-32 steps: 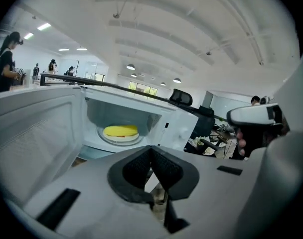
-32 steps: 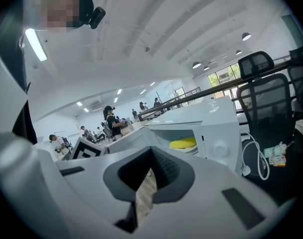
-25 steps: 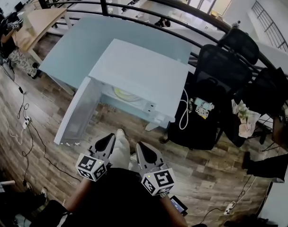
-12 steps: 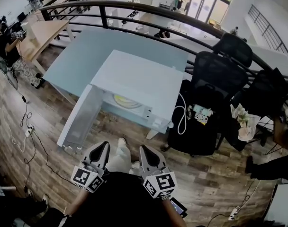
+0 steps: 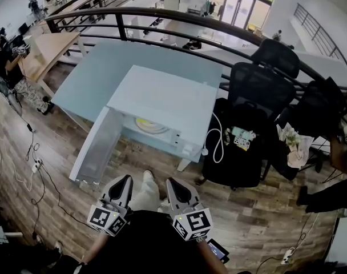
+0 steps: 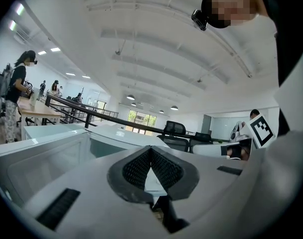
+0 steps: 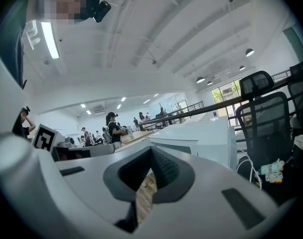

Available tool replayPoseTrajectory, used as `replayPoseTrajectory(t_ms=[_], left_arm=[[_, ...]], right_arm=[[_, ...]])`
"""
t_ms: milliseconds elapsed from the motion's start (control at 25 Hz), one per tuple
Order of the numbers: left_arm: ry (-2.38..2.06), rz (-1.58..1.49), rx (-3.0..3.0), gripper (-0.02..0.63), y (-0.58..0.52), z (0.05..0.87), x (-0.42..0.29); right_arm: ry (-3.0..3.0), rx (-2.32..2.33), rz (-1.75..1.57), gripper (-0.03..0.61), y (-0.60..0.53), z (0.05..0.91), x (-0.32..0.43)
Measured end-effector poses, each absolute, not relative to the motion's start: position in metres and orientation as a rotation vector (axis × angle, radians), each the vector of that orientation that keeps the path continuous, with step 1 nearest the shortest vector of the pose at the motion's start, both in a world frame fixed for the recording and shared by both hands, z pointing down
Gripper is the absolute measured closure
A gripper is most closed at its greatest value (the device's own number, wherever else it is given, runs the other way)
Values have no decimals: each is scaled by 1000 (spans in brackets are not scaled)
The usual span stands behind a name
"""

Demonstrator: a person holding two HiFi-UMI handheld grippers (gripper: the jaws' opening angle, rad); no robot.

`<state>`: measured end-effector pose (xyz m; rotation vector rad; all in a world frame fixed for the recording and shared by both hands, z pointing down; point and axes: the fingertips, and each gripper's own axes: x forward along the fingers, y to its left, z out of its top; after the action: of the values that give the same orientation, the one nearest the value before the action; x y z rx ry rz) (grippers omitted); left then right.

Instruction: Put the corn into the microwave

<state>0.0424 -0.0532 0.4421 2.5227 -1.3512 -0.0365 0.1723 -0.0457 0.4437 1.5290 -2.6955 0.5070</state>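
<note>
A white microwave [image 5: 162, 96] stands on a pale blue table [image 5: 99, 61], its door [image 5: 99, 147] swung open to the left. Inside lies a pale yellow round plate [image 5: 150, 124]; I cannot make out any corn on it. My left gripper [image 5: 123, 182] and right gripper [image 5: 174, 186] are side by side at the bottom of the head view, short of the microwave, both shut and empty. In the left gripper view the left gripper [image 6: 151, 151] has its jaws met, with the microwave [image 6: 67, 148] ahead on the left. The right gripper [image 7: 151, 151] points past the microwave [image 7: 201, 136].
Black office chairs [image 5: 259, 87] stand right of the microwave, with a white cable [image 5: 210, 141] hanging beside them. A black railing [image 5: 162, 16] runs behind the table. Cords [image 5: 42, 176] trail over the wooden floor at the left. People stand far off at the left.
The head view has tilted a little, showing more of the microwave's inside. Both grippers stay shut and side by side, lifted slightly.
</note>
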Motion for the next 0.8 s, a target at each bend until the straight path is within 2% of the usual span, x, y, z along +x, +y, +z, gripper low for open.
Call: replayPoseTrajectory(t_ms=[800], left_arm=[[-1316, 33, 2548, 611, -39, 448, 57]], right_arm=[[-2803, 1164, 421, 571, -30, 431, 134]])
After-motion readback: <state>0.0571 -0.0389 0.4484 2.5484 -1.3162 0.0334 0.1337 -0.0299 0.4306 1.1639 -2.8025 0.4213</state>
